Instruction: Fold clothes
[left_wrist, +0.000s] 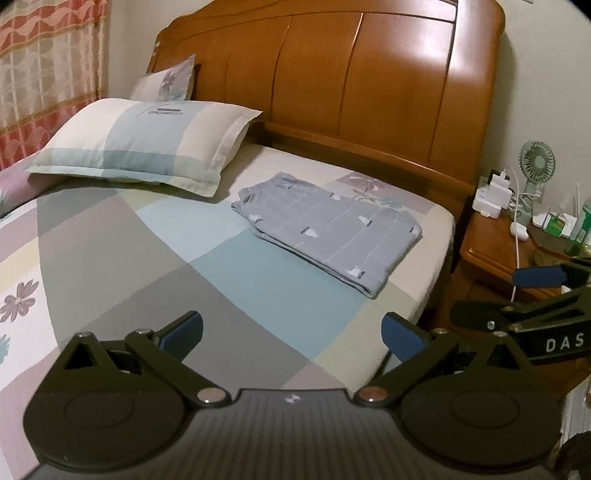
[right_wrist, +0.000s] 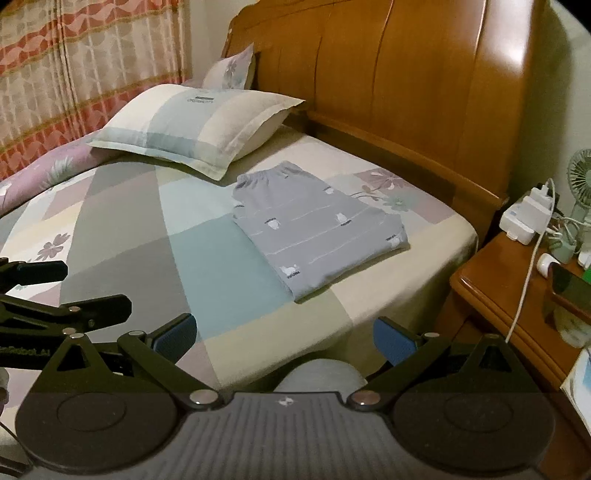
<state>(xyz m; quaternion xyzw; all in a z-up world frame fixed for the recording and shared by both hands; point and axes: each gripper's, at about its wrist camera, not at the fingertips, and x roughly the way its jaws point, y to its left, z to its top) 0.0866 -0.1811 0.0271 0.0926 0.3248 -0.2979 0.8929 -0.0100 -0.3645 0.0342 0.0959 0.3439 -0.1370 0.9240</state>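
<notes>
A grey patterned garment (left_wrist: 328, 229) lies folded into a flat rectangle on the patchwork bedsheet (left_wrist: 122, 269), near the bed's right edge below the headboard. The right wrist view shows the same folded garment (right_wrist: 317, 236). My left gripper (left_wrist: 291, 336) hovers over the sheet well short of the garment, jaws spread wide with nothing between the blue pads. My right gripper (right_wrist: 284, 336) is likewise open and empty, held back from the garment above the bed's near edge. Each gripper shows at the edge of the other's view.
A pillow (left_wrist: 147, 140) lies at the head of the bed with a smaller one (left_wrist: 166, 81) behind it, against the wooden headboard (left_wrist: 369, 85). A nightstand (right_wrist: 517, 284) at right carries chargers, a cable and a small fan (left_wrist: 537, 162). Curtains (right_wrist: 74, 62) hang at left.
</notes>
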